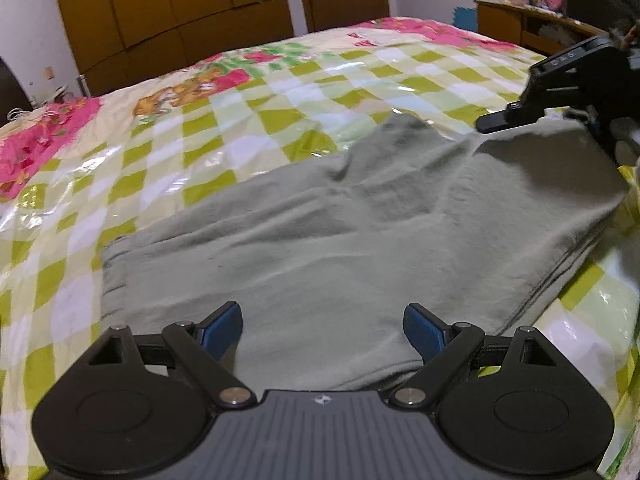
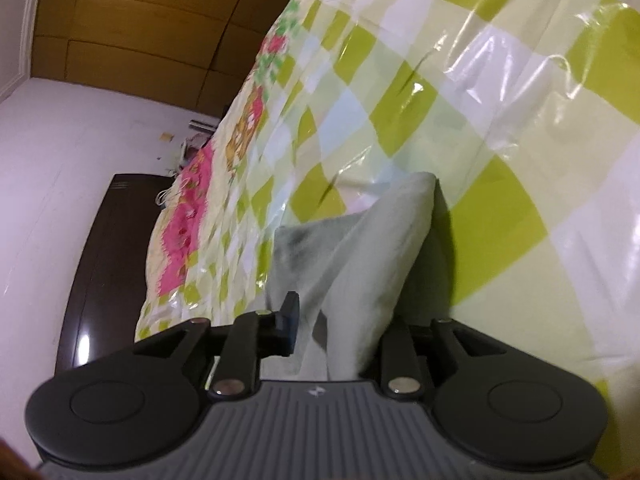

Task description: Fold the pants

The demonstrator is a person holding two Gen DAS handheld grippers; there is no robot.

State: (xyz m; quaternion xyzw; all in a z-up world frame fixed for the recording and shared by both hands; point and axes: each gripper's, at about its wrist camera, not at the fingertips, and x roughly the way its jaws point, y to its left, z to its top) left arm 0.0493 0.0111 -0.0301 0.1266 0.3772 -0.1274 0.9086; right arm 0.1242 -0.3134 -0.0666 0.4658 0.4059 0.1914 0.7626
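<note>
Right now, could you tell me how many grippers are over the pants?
2: the left gripper at the pants' near edge, the right gripper at their far right corner.

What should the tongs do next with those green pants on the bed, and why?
Probably lower the left tongs and pinch the near edge of the pants. They hang open just above that edge with nothing between the pads, while the right tongs have cloth between their fingers at the far corner. A grip at each end would likely allow the next fold on the bed.

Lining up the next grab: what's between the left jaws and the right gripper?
Only the pants, lying over the bed cover, as the left wrist view shows.
</note>
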